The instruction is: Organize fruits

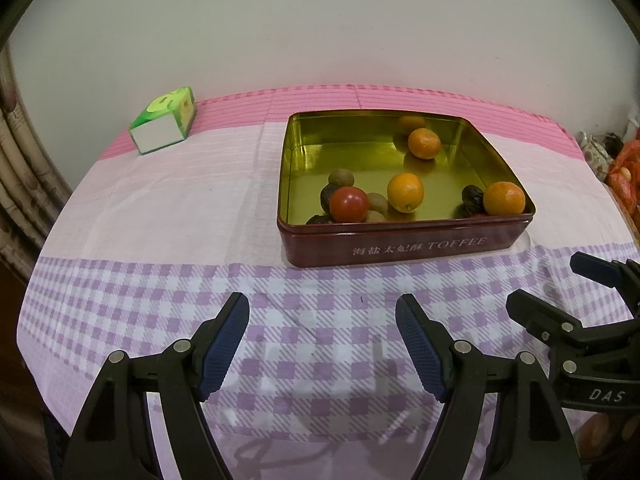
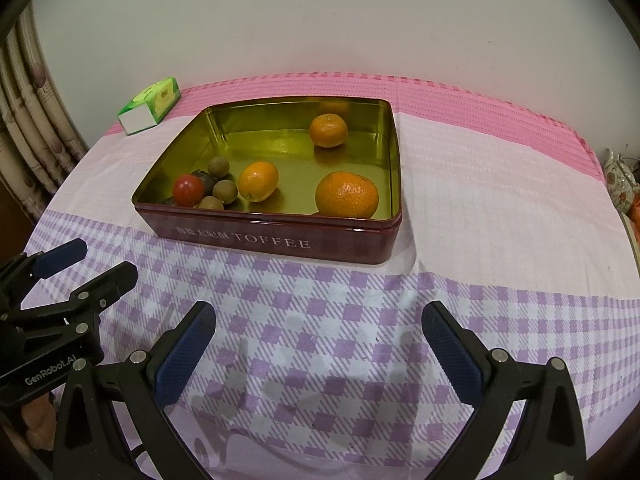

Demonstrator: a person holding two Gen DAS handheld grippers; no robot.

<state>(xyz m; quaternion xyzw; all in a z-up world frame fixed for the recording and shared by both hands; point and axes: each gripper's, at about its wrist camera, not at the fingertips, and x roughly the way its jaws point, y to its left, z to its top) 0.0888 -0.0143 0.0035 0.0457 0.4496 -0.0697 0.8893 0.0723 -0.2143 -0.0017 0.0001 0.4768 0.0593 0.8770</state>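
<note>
Jaws apart, empty, both grippers; toffee tin (image 2: 276, 242) long axis apparently crosswise, fruits (image 2: 258, 186) inside.

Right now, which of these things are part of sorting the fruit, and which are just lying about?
Part of the job:
- toffee tin
- three oranges, e.g.
- red tomato-like fruit
- small brown fruits
- left hand-held gripper, open and empty
- right hand-held gripper, open and empty

Just lying about:
- green tissue pack
- checked tablecloth
</note>
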